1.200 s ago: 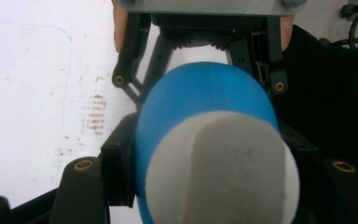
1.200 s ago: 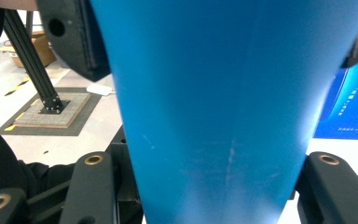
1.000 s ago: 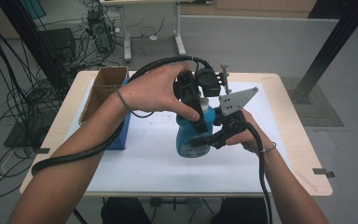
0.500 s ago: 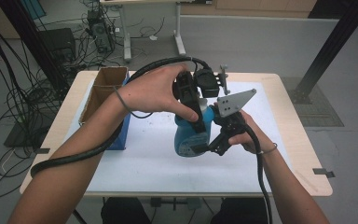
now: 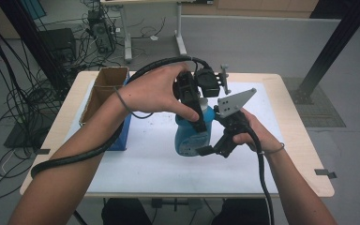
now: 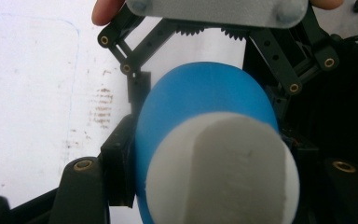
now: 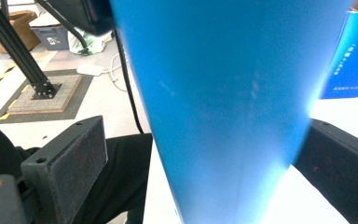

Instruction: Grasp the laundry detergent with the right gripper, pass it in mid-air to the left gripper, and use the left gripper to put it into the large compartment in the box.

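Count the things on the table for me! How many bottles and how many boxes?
Blue bottle: 1
Cardboard box: 1
Blue box: 1
Total: 3

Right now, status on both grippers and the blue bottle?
Left gripper clamped on blue bottle near its white cap. Right gripper jaws just opened, astride the bottle's lower body. Cardboard box stands clear.
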